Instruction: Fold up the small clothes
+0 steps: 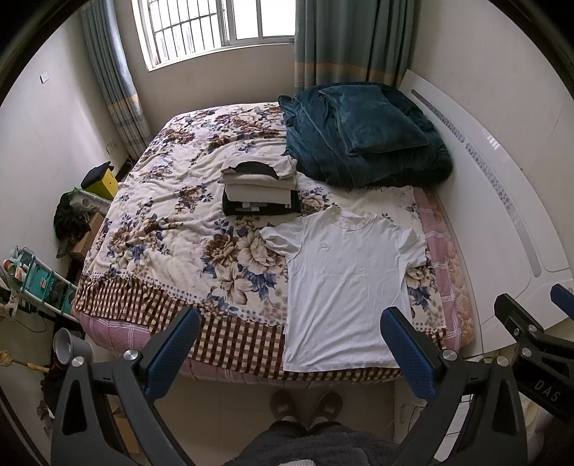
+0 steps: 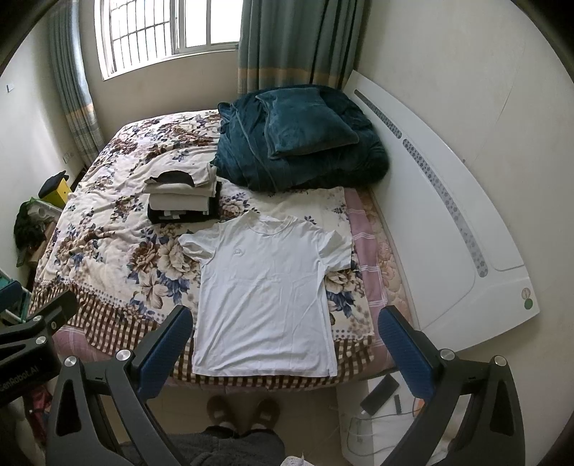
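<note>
One white T-shirt [image 1: 346,283], thin smooth cotton, short sleeves, round collar, lies flat and face up on the bed [image 1: 172,229], hem at the near edge, collar toward the window [image 1: 215,25]. Just beyond the T-shirt's collar, to the left, sits one stack of folded clothes [image 1: 260,190]: beige pieces on top, a black one at the bottom. Beyond the T-shirt to the right, one dark teal plush duvet [image 1: 366,150], bunched, with one matching square pillow [image 1: 373,118] on it. Bed cover is soft floral fabric, brown-and-cream checked border, pink quilted mattress showing beneath. Curved glossy white headboard [image 1: 502,200] right of the T-shirt. Two grey-green curtains [image 1: 344,39] flank the barred window; walls plain cream. Left gripper [image 1: 290,346] released, blue ribbed pads wide apart, empty, above the T-shirt's hem, not touching. Right gripper [image 2: 285,344] likewise released, empty, over the same hem. Two slippers [image 2: 244,407] on the tiled floor below the hem.
</note>
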The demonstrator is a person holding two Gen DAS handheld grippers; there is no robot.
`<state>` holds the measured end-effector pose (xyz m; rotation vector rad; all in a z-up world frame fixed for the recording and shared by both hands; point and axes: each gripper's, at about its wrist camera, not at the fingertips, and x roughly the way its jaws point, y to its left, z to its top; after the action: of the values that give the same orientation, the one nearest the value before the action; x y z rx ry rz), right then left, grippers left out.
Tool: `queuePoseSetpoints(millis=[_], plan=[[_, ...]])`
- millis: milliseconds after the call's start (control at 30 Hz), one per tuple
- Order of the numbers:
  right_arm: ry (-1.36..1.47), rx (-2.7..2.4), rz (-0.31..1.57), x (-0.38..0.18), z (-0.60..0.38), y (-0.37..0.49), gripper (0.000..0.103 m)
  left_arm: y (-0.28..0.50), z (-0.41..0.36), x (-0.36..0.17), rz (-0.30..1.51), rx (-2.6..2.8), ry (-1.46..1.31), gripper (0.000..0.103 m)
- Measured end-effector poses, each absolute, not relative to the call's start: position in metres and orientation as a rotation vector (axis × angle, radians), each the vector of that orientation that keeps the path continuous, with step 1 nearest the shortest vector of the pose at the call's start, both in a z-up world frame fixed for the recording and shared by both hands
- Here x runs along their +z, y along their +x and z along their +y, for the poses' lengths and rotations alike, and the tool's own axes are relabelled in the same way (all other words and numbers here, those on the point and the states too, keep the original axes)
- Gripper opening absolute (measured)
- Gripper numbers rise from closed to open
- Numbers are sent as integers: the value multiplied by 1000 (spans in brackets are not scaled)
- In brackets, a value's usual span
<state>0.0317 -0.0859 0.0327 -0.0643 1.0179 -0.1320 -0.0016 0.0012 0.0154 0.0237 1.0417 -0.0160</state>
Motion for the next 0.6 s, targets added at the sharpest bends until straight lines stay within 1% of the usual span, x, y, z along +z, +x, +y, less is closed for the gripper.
queuePoseSetpoints(millis=[600], plan=[[-66, -128, 1010, 39, -89, 33, 103, -3, 1, 15, 1039, -17, 23, 103]])
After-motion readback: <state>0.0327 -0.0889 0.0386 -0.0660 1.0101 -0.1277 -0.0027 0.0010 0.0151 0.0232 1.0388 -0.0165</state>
